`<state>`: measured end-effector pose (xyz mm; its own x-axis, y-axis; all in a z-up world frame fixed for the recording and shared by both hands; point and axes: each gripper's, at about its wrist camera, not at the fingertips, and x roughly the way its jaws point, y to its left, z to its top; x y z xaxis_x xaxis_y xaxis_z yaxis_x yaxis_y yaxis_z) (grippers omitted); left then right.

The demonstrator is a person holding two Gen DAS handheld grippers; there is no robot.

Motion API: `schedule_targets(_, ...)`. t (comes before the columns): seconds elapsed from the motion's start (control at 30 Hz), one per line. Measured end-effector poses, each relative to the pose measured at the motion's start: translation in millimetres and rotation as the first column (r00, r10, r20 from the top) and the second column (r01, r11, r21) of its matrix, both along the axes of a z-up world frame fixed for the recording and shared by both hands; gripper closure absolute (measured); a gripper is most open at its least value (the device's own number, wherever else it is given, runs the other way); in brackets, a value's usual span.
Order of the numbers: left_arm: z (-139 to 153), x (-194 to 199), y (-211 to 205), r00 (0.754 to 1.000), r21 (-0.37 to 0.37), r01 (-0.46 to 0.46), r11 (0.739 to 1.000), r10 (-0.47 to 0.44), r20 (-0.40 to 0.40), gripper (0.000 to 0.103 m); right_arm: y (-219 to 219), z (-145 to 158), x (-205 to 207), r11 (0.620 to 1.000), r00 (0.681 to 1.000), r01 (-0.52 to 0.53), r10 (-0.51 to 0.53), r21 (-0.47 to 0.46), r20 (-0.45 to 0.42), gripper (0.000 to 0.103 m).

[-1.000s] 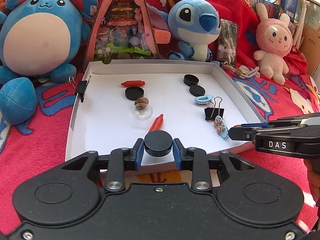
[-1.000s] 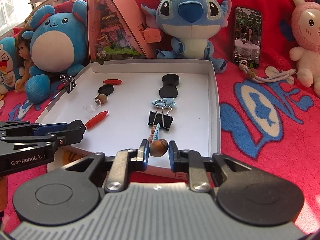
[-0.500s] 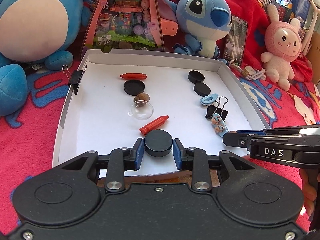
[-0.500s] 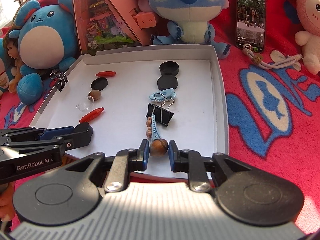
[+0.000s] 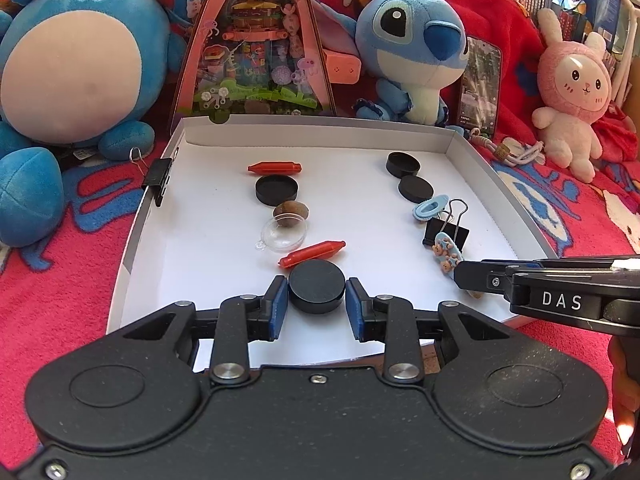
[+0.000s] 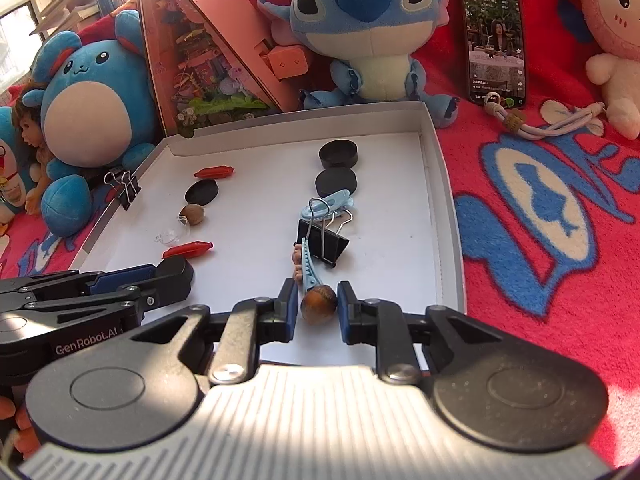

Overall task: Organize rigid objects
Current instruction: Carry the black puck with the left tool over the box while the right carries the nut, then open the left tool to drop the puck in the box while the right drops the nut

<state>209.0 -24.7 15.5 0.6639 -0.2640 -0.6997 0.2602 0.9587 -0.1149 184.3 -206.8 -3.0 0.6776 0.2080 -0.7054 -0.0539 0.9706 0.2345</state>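
While black disc (image 5: pixel 317 286) sits between left claw (image 5: pixel 317 303) pads (gaps both sides), tray (image 5: pixel 320 128) beneath.

Home: plush toys (image 5: pixel 412 48), red blanket (image 6: pixel 540 208).

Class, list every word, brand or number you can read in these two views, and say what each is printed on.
"DAS": on the right gripper, seen from the left wrist.
"GenRobot.AI": on the left gripper, seen from the right wrist.
Phone screen text: too small to read.
Pink toy box lettering: too blurred to read.
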Motion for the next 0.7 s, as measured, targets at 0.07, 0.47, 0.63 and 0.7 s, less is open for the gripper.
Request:
schedule_targets(0.07, -0.6, -0.5, -1.6, 1.000, 0.008, 0.000, 1.000, 0.000, 0.008, 0.073, 0.5, -0.7, -0.7, 1.000, 1.000, 0.004, -0.004, -0.006, 0.011, 0.075)
schedule_targets(0.47, 1.6, -10.9, -1.5, 0.999, 0.037, -0.028, 0.999, 0.027, 0.034, 0.052, 8.3, 3.5, -15.7, 0.998, 0.995, 0.009, -0.002, -0.066, 0.096, 0.042)
schedule_targets(0.63, 9.4, -21.5, 5.0, 0.997, 0.021, -0.047, 0.999, 0.046, 0.067, 0.042, 6.5, 11.4, -30.0, 0.997, 0.988, 0.033, -0.021, -0.072, 0.152, 0.025)
schedule_targets(0.7, 12.7, -26.2, 6.1, 0.995, 0.021, -0.054, 0.998, 0.052, 0.083, 0.034, 5.4, 13.9, -34.7, 0.997, 0.986, 0.042, -0.030, -0.065, 0.166, 0.022)
